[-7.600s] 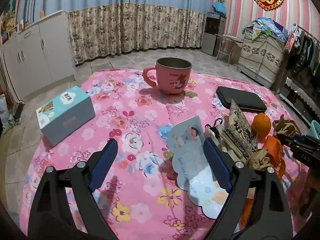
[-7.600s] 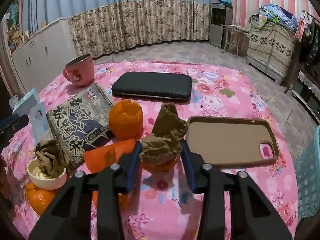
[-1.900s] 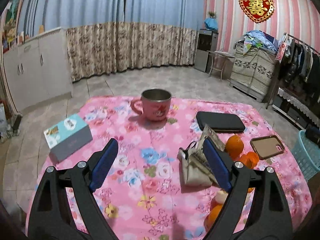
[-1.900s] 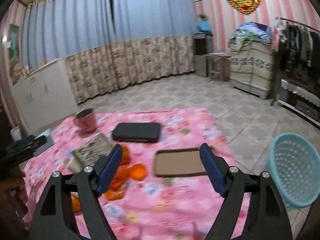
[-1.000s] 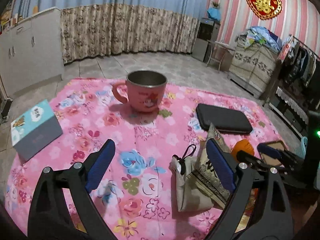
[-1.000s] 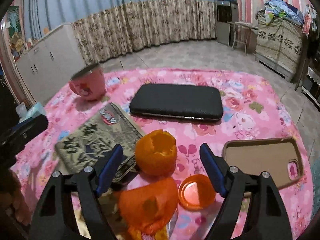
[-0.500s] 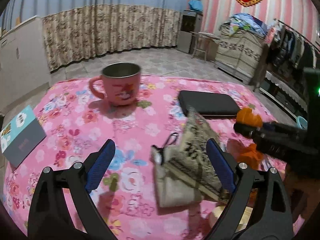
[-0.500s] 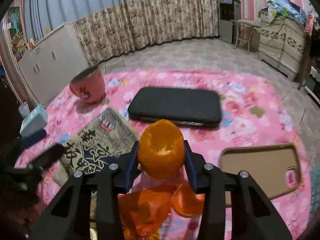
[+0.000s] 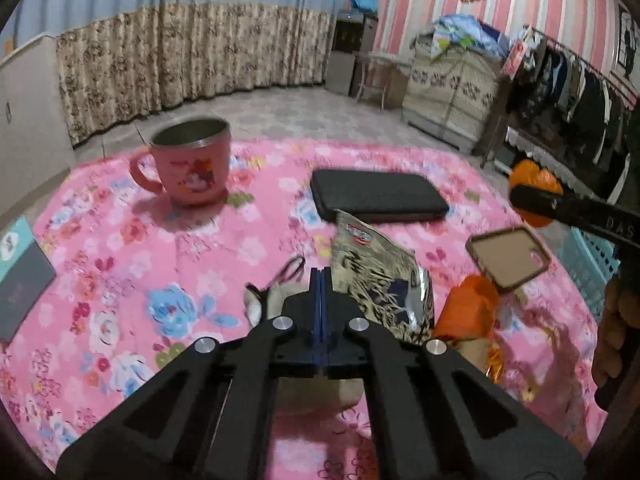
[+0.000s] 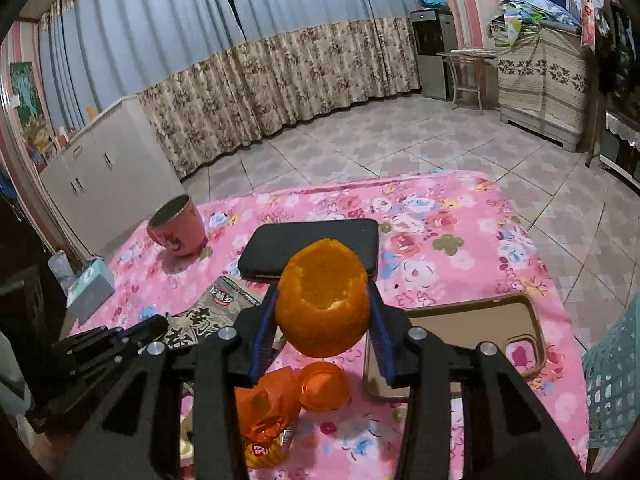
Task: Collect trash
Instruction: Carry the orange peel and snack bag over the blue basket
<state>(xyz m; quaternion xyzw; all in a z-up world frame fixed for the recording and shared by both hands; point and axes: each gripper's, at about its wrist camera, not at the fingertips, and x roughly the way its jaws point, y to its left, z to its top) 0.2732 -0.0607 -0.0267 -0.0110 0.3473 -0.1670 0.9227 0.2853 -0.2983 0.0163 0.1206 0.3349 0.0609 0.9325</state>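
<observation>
1. The left tool (image 9: 321,280) sits low over the near middle of the pink floral surface (image 9: 120,256), its blue pads pressed flat together with nothing visibly between them. It points at a printed snack wrapper (image 9: 376,276) lying just beyond the tips; that looks like the next piece to collect.
2. The pink mug (image 9: 192,168) near the far left corner and the black case (image 9: 376,196) toward the far edge look like keepers, so I'd leave them alone.
3. The right tool (image 10: 322,312) is clamped on a hollowed orange peel (image 10: 322,304), held up clear of the surface with its open side facing away.
4. Carry it level; the shell is thin, so extra squeeze would probably crush it.
5. The turquoise basket (image 10: 612,380) stands past the right edge of the surface. Let go only once the peel is above its opening.
6. An orange wrapper (image 10: 264,408) and an orange cap (image 10: 324,386) lie near the front edge, below the peel, not yet collected.
</observation>
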